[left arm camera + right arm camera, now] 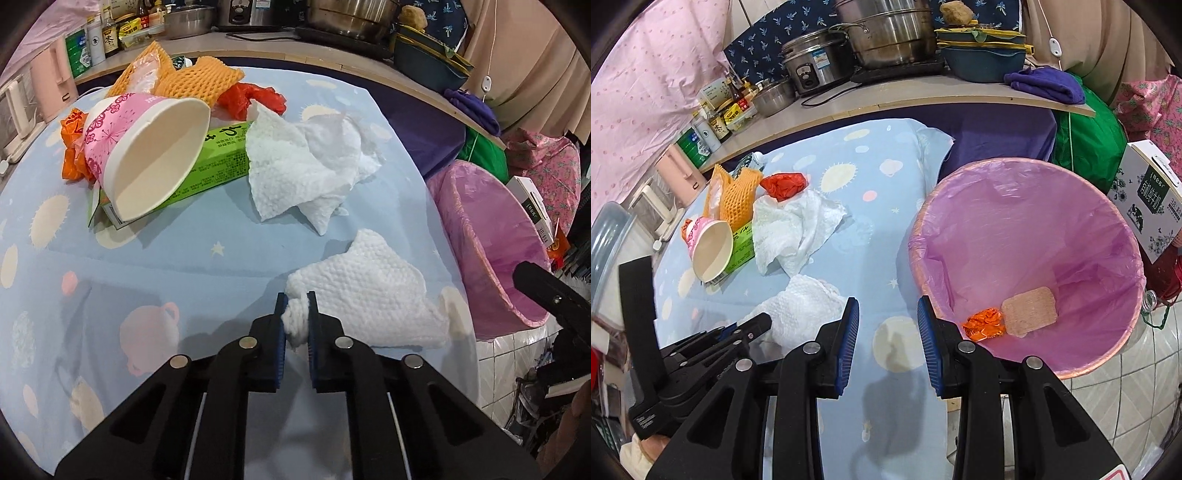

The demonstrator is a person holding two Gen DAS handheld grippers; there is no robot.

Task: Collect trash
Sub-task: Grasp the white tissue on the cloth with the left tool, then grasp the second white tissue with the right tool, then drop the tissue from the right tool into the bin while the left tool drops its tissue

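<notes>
The table [155, 258], wearing a soft blue cloth with moons and stars, is holding all the trash. The pink-lined bin [1027, 236] is standing off the table's edge, at about 3 o'clock from the left gripper [295, 314], so the coming move looks like a swing that way. The bin is round and deep, its thin bag looking shiny and crinkly.

A bigger crumpled paper towel [310, 173] is lying at about 12 o'clock, past the small one. At 10 o'clock a paper cup [147, 158] is lying on its side across a green box [221, 155].

The small paper towel [373, 291] is bumpy, white and floppy, spreading from the jaws toward 2 o'clock. The left gripper's jaws are pinching its twisted near corner tight.

The right gripper [888, 347] is hanging over bare cloth beside the bin, its jaws partly apart and holding nothing.
</notes>
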